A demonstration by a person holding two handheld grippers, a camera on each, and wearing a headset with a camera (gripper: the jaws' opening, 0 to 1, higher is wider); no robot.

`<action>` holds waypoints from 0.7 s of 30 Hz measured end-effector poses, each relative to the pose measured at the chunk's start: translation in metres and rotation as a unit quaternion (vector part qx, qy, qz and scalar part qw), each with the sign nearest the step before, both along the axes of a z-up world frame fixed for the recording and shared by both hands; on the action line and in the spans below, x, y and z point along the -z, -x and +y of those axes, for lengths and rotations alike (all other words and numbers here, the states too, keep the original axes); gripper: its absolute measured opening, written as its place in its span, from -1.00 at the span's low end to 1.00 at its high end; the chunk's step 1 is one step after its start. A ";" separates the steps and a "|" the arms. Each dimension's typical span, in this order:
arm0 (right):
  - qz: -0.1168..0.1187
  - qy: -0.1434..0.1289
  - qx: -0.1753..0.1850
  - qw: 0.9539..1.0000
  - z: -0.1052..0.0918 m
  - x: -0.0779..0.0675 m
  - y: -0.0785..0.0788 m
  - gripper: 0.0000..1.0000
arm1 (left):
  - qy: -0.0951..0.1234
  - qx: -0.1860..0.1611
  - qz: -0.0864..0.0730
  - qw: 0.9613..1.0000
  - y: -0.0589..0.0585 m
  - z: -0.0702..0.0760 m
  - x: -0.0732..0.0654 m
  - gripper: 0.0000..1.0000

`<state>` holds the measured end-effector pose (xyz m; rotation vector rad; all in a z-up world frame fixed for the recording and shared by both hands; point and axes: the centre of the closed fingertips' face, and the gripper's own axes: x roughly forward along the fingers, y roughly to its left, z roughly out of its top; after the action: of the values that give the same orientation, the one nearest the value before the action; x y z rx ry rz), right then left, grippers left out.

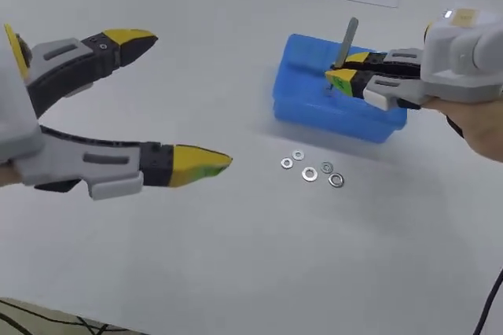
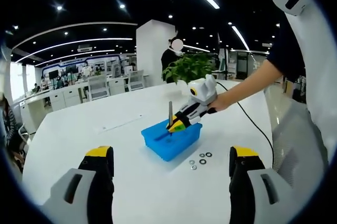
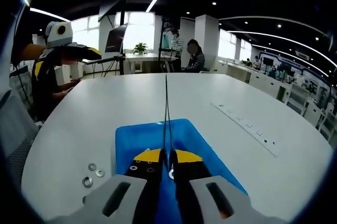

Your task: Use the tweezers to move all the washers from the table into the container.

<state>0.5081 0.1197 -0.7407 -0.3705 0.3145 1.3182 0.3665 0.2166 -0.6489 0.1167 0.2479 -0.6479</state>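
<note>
The right tongs (image 1: pixel 336 77) are closed on the tweezers (image 1: pixel 346 41) above the blue container (image 1: pixel 308 105), which sits toward the far right of the bench (image 1: pixel 236 264). The tweezers stand nearly upright, long axis close to vertical and leaning slightly right at the top, with the lower end down inside the container. Five washers (image 1: pixel 310 171) lie in a loose cluster on the bench just near of the container. On the left, the left tongs (image 1: pixel 191 99) are spread wide and hold nothing.

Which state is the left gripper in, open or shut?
Open. In the head view the left gripper has its two yellow-tipped jaws far apart, with nothing between them.
</note>
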 end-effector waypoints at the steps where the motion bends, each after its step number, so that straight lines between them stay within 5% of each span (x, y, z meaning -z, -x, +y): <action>1: -0.003 0.002 0.000 1.000 0.000 -0.002 0.001 -0.84 | 0.003 -0.002 0.000 1.000 -0.004 0.000 0.000 0.87; 5: 0.004 -0.003 -0.008 1.000 0.001 -0.009 0.009 -0.85 | 0.040 -0.028 -0.013 0.999 -0.026 0.001 -0.002 0.81; 8: 0.001 0.002 -0.016 1.000 0.003 -0.011 0.016 -0.85 | 0.080 -0.022 -0.016 0.996 -0.040 -0.013 -0.006 0.73; 12: -0.001 0.007 -0.023 1.000 0.003 -0.010 0.020 -0.85 | 0.082 -0.007 -0.015 0.997 -0.059 -0.028 -0.002 0.52; 21: 0.004 0.016 -0.041 0.999 0.004 -0.009 0.028 -0.84 | 0.064 0.108 0.005 0.992 -0.093 -0.086 0.006 0.11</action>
<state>0.4804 0.1238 -0.7317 -0.4089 0.3307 1.3970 0.4598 0.1304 -0.6552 0.0173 0.2047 -0.8777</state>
